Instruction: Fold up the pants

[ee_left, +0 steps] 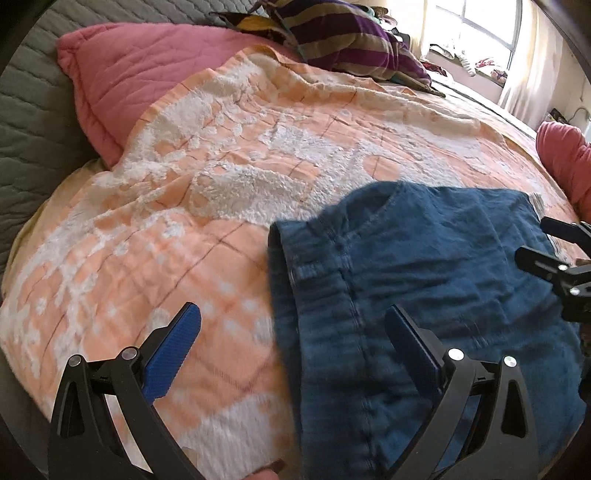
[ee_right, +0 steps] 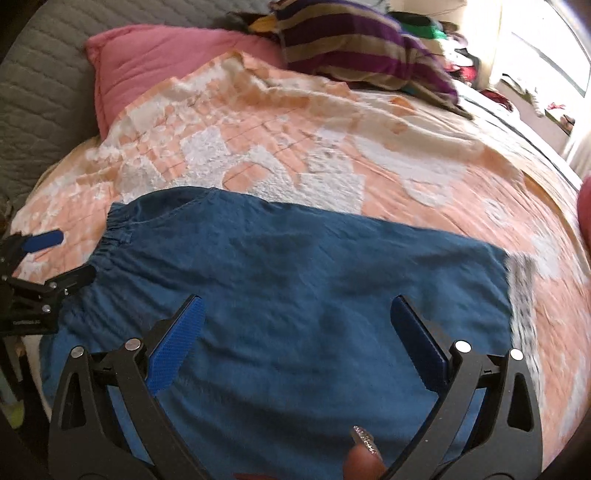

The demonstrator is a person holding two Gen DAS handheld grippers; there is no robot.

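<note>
Blue denim pants (ee_right: 295, 280) lie flat on an orange and white blanket (ee_right: 295, 147), elastic waistband (ee_right: 114, 232) to the left. They also show in the left wrist view (ee_left: 424, 280). My left gripper (ee_left: 291, 321) is open over the waistband edge, one finger over the blanket, one over the denim. It shows in the right wrist view (ee_right: 59, 254) at the left. My right gripper (ee_right: 295, 317) is open and empty above the middle of the pants. It shows in the left wrist view (ee_left: 532, 240) at the right edge.
A pink pillow (ee_left: 147, 70) and a striped purple pillow (ee_left: 351, 40) lie at the head of the bed. A grey quilted headboard (ee_left: 33, 103) stands left. Another pink cushion (ee_left: 569, 158) sits at the right. A bright window (ee_left: 480, 22) is at the far right.
</note>
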